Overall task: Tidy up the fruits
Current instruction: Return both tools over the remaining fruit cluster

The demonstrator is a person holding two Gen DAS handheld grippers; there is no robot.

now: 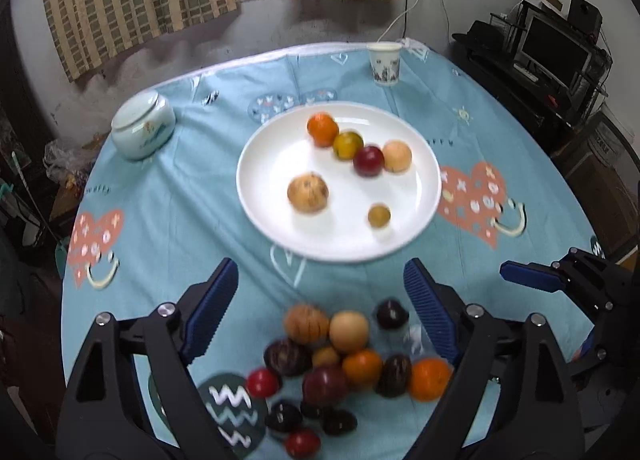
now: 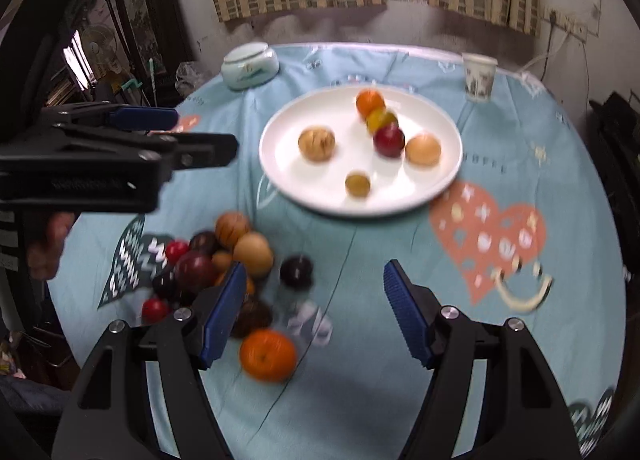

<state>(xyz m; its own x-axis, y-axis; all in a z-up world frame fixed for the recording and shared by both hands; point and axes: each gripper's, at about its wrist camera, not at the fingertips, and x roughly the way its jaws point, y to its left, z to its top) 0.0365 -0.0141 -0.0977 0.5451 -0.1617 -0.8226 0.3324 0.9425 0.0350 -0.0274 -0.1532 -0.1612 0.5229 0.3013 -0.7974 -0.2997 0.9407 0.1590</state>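
A white plate (image 1: pixel 280 220) in mid-table holds several fruits: an orange (image 1: pixel 322 129), a dark red plum (image 1: pixel 368 161) and a tan spotted fruit (image 1: pixel 307 193) among them. The plate also shows in the right wrist view (image 2: pixel 304 180). A pile of loose fruits (image 1: pixel 340 364) lies on the cloth near the front. My left gripper (image 1: pixel 320 308) is open and empty, just above that pile. My right gripper (image 2: pixel 316 300) is open and empty, to the right of the pile (image 2: pixel 216 260), with a loose orange (image 2: pixel 267 354) below its left finger.
A blue patterned tablecloth (image 1: pixel 180 200) covers the round table. A lidded ceramic jar (image 1: pixel 143 125) stands at the far left and a paper cup (image 1: pixel 384 62) at the far edge. A TV and shelves (image 1: pixel 556 48) stand right of the table.
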